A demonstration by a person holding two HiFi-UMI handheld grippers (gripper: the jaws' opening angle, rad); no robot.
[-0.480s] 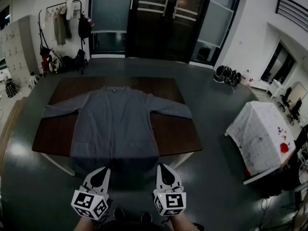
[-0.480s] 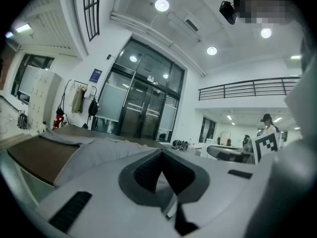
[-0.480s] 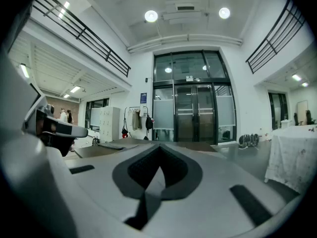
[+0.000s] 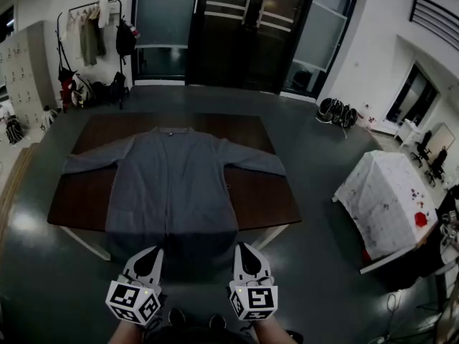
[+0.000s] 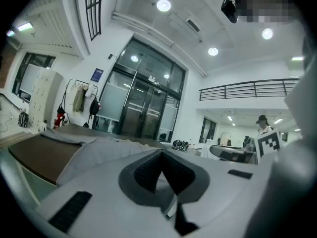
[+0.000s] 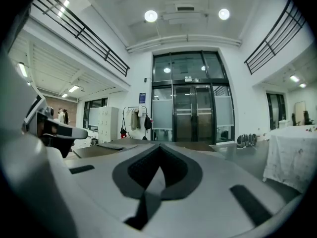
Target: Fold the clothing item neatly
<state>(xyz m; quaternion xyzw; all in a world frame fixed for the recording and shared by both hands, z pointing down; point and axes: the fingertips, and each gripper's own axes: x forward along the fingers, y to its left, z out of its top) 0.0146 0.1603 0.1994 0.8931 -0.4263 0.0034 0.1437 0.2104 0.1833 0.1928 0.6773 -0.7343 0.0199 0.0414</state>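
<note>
A grey long-sleeved garment (image 4: pixel 172 181) lies spread flat on the dark wooden table (image 4: pixel 265 199), collar at the far side, sleeves out to both sides, hem hanging over the near edge. My left gripper (image 4: pixel 153 251) hovers just short of the hem's left part, jaws shut and empty. My right gripper (image 4: pixel 244 248) is held level with it near the hem's right corner, also shut with nothing in it. In the left gripper view the garment (image 5: pixel 99 150) stretches ahead past the closed jaws (image 5: pixel 159 155). The right gripper view shows closed jaws (image 6: pixel 159 151) and the table (image 6: pixel 104 148) beyond.
A table draped in a white stained cloth (image 4: pixel 391 203) stands to the right. A coat rack with hanging clothes (image 4: pixel 93 41) is at the far left, glass doors (image 4: pixel 244 31) behind the table. A person (image 5: pixel 262 128) stands far off in the left gripper view.
</note>
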